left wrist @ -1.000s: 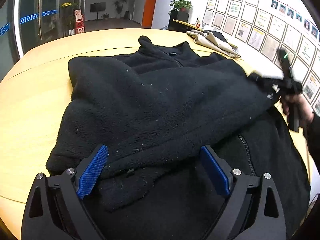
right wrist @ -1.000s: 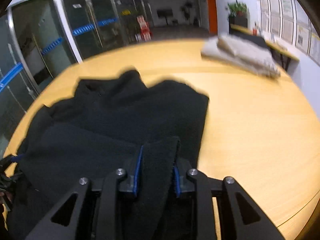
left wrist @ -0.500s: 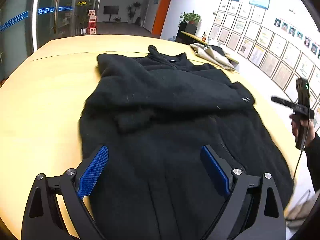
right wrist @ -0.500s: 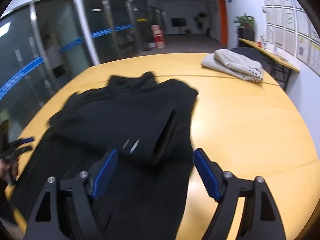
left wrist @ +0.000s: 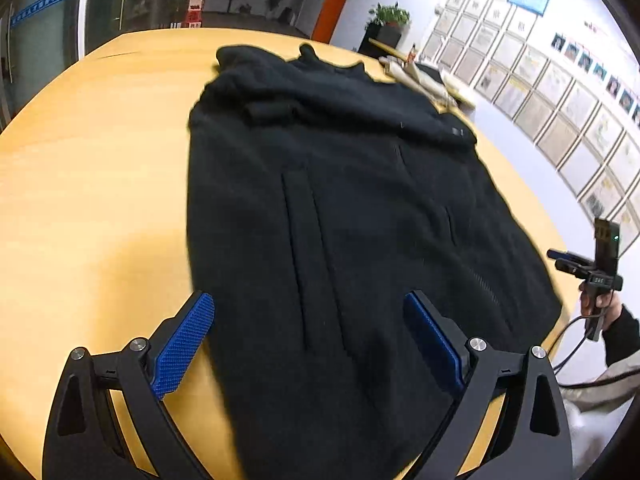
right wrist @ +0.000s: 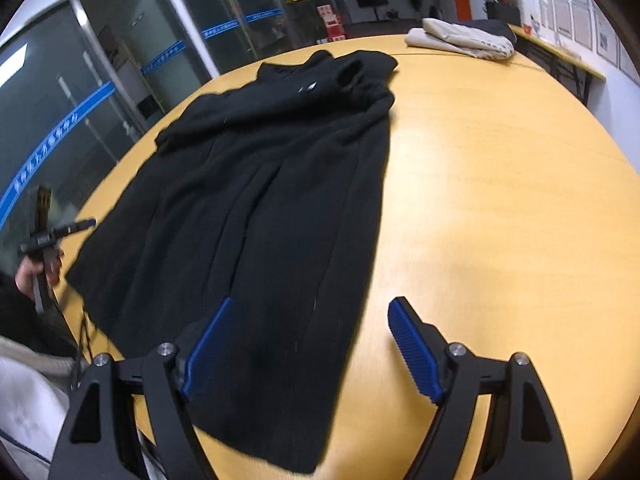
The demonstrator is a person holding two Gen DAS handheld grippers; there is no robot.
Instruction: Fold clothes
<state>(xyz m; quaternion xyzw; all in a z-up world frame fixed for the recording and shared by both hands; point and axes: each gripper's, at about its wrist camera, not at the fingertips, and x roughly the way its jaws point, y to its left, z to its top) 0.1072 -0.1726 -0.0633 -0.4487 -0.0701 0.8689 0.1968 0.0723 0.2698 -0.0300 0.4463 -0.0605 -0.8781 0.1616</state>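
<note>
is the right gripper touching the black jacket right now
Apart. In the left wrist view the right gripper hangs off the table's edge, with a strip of wooden table showing between it and the black jacket; its jaws are open and hold nothing.

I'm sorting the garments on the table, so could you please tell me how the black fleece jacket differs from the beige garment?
The black fleece jacket is dark and lies spread out lengthwise, sleeves folded across its chest; the beige garment is pale and already bundled compactly. The jacket lies near both open tools, while the beige garment sits at the far edge. Both rest on the wooden table, and neither is gripped.
</note>
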